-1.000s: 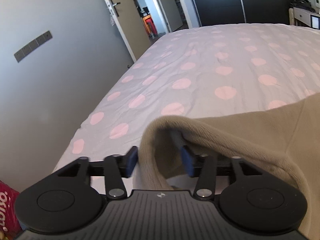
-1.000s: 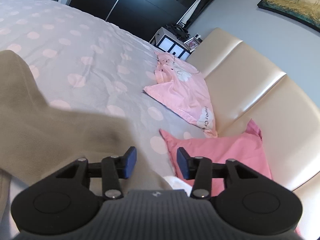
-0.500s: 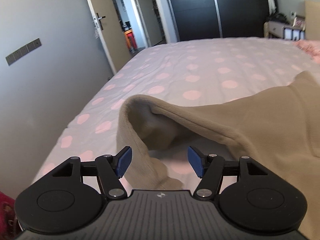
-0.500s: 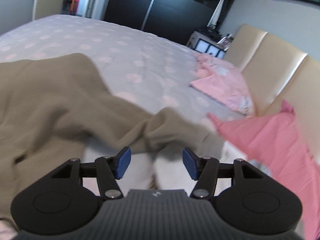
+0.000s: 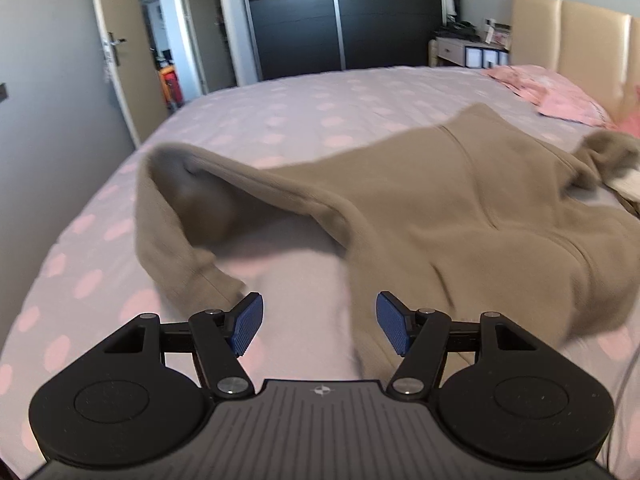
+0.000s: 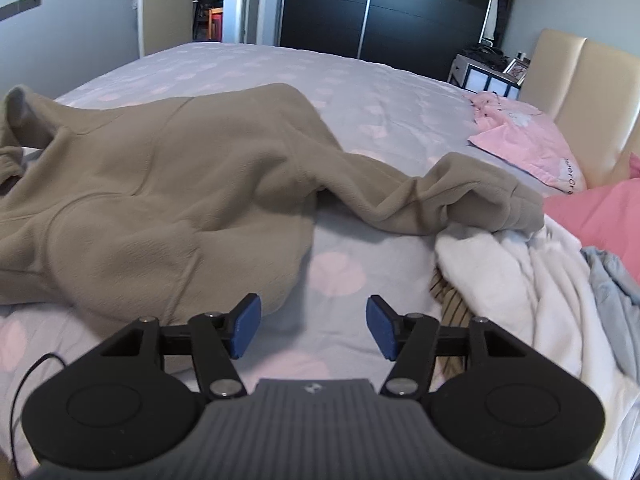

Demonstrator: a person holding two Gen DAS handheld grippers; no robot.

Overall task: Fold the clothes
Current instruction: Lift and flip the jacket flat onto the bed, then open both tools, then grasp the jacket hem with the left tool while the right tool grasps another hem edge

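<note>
A tan fleece top (image 5: 460, 208) lies spread on the bed's grey sheet with pink dots (image 5: 300, 112). One sleeve curls toward me, its cuff (image 5: 200, 276) just ahead of my left gripper (image 5: 318, 328). That gripper is open, with only sheet and the top's near edge between its blue pads. In the right wrist view the tan top (image 6: 160, 184) fills the left half, and its other sleeve (image 6: 472, 196) reaches onto a white garment. My right gripper (image 6: 312, 326) is open over bare sheet (image 6: 360, 92), beside the top's hem.
A pile of clothes lies at the right: a white piece (image 6: 520, 272), a grey-blue one (image 6: 612, 280), a striped one (image 6: 452, 300). Pink pillows (image 6: 524, 140) rest against a cream headboard (image 6: 580, 80). A dark wardrobe (image 6: 380, 12) stands beyond the bed, an open door (image 5: 120, 60) at the left.
The left jaws, closed around the sleeve's fold a second ago, have spread and let it go. Both grippers have drawn back and swung round, so the top now lies out ahead of them.
</note>
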